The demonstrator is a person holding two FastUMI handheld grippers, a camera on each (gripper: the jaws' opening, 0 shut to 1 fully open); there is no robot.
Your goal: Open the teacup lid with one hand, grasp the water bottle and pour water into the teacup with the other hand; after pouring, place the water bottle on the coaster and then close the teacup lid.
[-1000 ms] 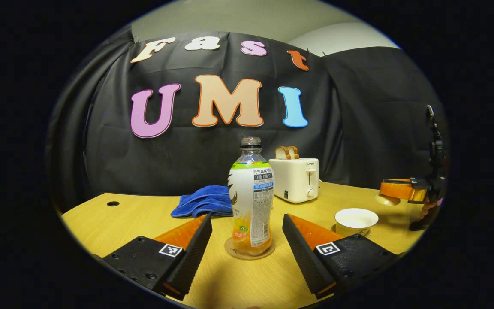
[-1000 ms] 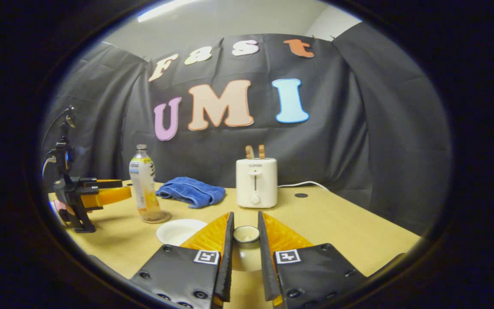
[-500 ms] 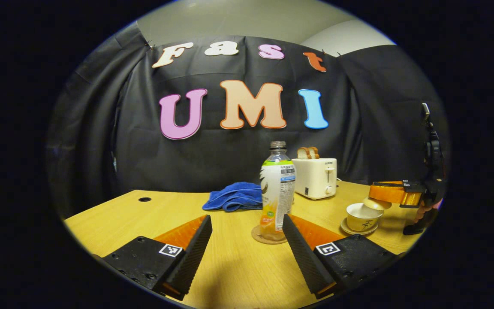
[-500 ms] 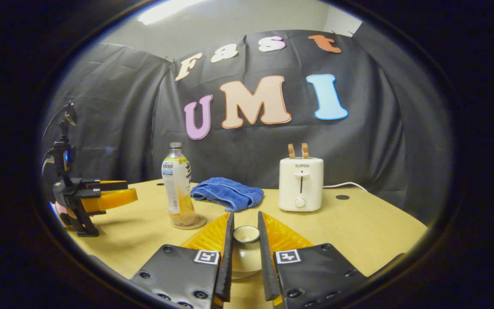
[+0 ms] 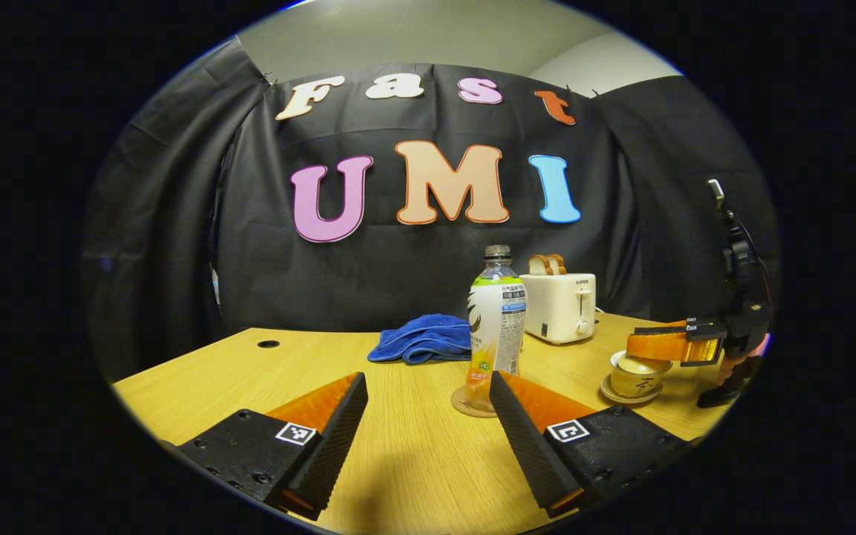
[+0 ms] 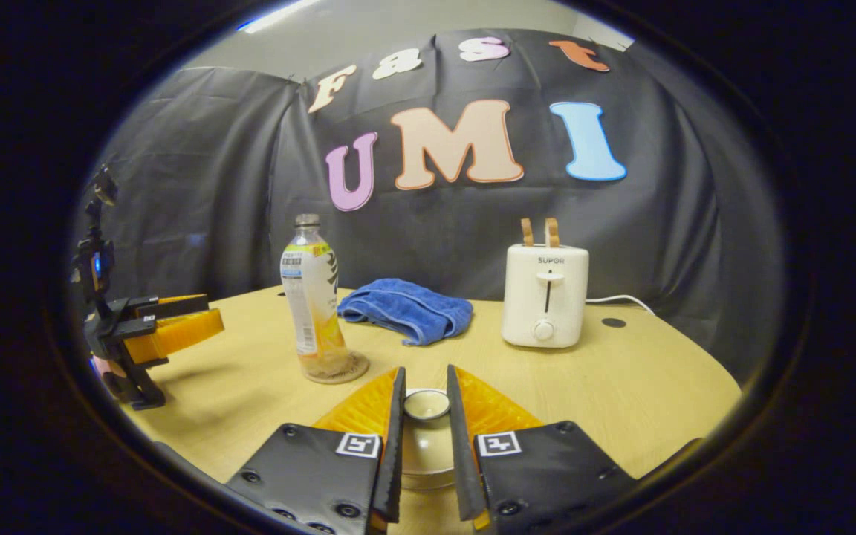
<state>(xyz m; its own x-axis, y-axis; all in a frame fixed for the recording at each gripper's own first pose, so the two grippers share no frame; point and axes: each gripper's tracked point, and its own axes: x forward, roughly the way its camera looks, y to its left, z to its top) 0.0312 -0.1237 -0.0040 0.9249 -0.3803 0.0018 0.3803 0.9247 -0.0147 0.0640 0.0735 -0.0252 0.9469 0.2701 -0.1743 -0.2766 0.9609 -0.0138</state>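
The water bottle (image 5: 497, 319) stands upright on the round coaster (image 5: 472, 405), uncapped and with a little liquid at the bottom. My left gripper (image 5: 428, 375) is open, drawn back from the bottle, which lines up with its right finger. At the right the teacup (image 5: 636, 380) sits on its saucer. My right gripper (image 5: 640, 346) holds the lid (image 5: 640, 364) at the cup's rim. In the right gripper view, my right gripper (image 6: 425, 375) is shut on the lid's knob (image 6: 426, 405). The bottle (image 6: 313, 297) and the left gripper (image 6: 190, 327) show to the left.
A crumpled blue towel (image 5: 424, 338) lies behind the bottle. A white toaster (image 5: 563, 306) with two bread slices stands at the back, its cord trailing right (image 6: 614, 299). The wooden table (image 5: 250, 379) has cable holes near the back.
The right gripper has lowered the lid down onto the teacup. The left gripper has backed away from the bottle and shifted left, staying open.
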